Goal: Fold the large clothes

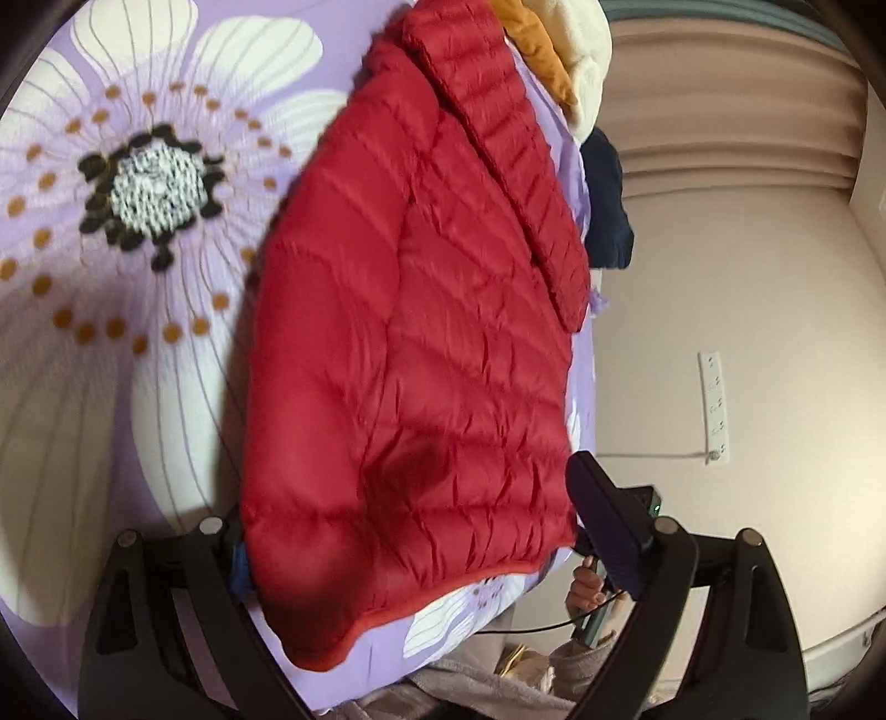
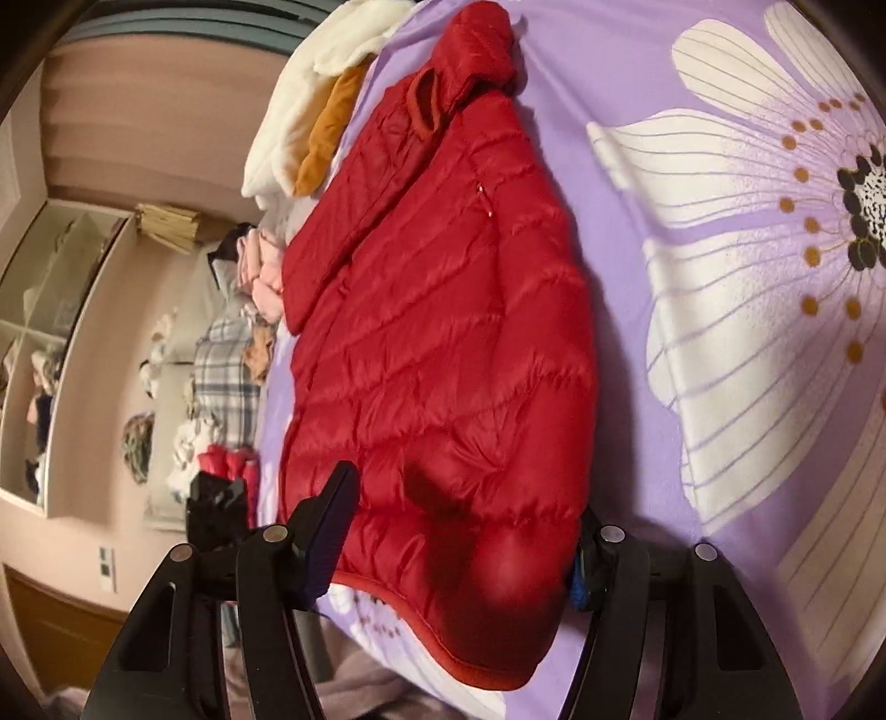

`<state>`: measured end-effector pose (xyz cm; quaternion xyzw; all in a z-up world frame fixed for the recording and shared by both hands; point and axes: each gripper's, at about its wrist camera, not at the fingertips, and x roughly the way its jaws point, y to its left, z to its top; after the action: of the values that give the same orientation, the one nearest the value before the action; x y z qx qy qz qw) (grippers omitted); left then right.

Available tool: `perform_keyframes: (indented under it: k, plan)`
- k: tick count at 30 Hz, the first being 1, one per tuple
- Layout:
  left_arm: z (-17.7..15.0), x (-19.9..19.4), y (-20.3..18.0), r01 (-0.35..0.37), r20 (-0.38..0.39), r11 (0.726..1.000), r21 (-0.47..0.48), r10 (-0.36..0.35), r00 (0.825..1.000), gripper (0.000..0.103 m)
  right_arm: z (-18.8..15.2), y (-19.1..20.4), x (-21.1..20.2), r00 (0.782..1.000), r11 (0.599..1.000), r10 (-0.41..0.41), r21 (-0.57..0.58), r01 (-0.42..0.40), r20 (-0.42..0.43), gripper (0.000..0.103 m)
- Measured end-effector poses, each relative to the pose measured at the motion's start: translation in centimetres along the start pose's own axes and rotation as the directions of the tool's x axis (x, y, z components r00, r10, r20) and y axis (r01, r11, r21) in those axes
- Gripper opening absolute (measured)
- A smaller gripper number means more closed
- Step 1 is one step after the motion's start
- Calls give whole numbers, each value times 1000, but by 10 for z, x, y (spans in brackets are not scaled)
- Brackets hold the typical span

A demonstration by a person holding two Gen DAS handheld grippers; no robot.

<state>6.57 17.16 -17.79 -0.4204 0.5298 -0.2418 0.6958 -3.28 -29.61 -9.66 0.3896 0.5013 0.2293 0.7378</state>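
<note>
A red quilted puffer jacket [image 1: 415,332] lies flat on a purple bedspread [image 1: 138,387] printed with big white flowers. One sleeve [image 1: 498,166] is folded across its body. My left gripper [image 1: 421,540] is open wide at the hem, which lies between the fingers and hides the left pad. In the right wrist view the same jacket [image 2: 443,343] runs away from me, hood [image 2: 476,50] at the far end. My right gripper [image 2: 454,554] straddles the hem corner, jaws apart. The puffy cloth bulges between the fingers and covers part of the blue right pad [image 2: 578,587].
Cream and orange clothes [image 1: 559,50] and a navy garment [image 1: 606,205] are heaped at the bed's far edge. A person's hand [image 1: 587,587] shows below the hem. A power strip [image 1: 714,407] hangs on the wall. A plaid garment [image 2: 227,365] and open shelves [image 2: 50,343] stand beyond the bed.
</note>
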Motion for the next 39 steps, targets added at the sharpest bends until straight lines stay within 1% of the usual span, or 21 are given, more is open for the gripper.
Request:
perform_keyframes:
  k: [2,3,5,6,7,8,9,10,11,12,13,15,17,20,21,23,26,30,34,37,39]
  plan:
    - [2,4,-2,-13,-3,1000,-2,13,1000,90,5,1,4,1000,1000,-16,6,16,12,64]
    - [5,6,-4,-16,-2,1000,-9,16,1000,87,7,3,6,1000,1000,-21,8,21,19,62]
    - [8,10,-8,-34,9,999,-11,34,999,77,6,4,3,999,999,-32,-8,32,31,54]
    - [10,11,-8,-51,7,999,-13,51,999,65,6,8,4,998,999,-44,-20,44,35,52]
    - [10,14,-7,-70,3,997,-20,70,998,56,6,12,6,997,997,-67,-36,68,37,45]
    - [10,15,-6,-79,2,997,-27,79,997,53,5,14,6,996,995,-80,-50,82,41,39]
    - [10,17,-5,-86,4,996,-31,86,996,45,4,17,5,994,993,-94,-66,97,50,35]
    - [9,16,-3,-98,7,994,-39,98,995,36,3,18,3,992,991,-107,-79,111,62,27]
    - [9,15,-1,-104,10,993,-51,104,995,31,2,21,1,990,988,-120,-91,127,77,22]
    - [9,13,1,-98,13,993,-67,99,995,22,1,23,-2,987,985,-128,-103,138,93,20]
    - [9,10,2,-87,18,993,-76,89,996,17,0,26,-4,985,982,-134,-117,146,108,18]
    - [8,3,-4,-81,32,995,-54,83,996,13,-2,37,-9,979,972,-137,-170,163,150,16]
    - [8,-4,-18,-75,54,997,-8,75,996,12,-3,51,-14,972,959,-136,-220,178,191,15]
    - [7,-20,-51,-19,101,995,94,10,995,11,-3,72,-26,965,945,-102,-281,170,241,15]
    - [6,-23,-58,-12,108,993,118,-1,994,11,-4,81,-31,964,938,-86,-305,164,253,15]
    - [3,-38,-83,6,133,981,195,-32,991,11,-6,93,-41,959,926,-65,-342,161,275,15]
    - [-3,-54,-106,23,149,965,262,-64,987,11,-10,108,-57,955,910,-30,-387,148,294,15]
    - [-12,-78,-126,47,157,946,320,-102,982,12,-19,124,-83,949,895,3,-424,139,317,15]
    - [-25,-98,-145,53,166,928,370,-122,978,12,-32,134,-106,944,882,33,-454,127,328,15]
    - [-42,-115,-161,48,169,900,433,-133,977,12,-44,149,-123,937,856,66,-503,124,343,15]
    - [-51,-124,-174,48,169,877,478,-145,975,12,-50,158,-134,930,835,91,-536,124,357,15]
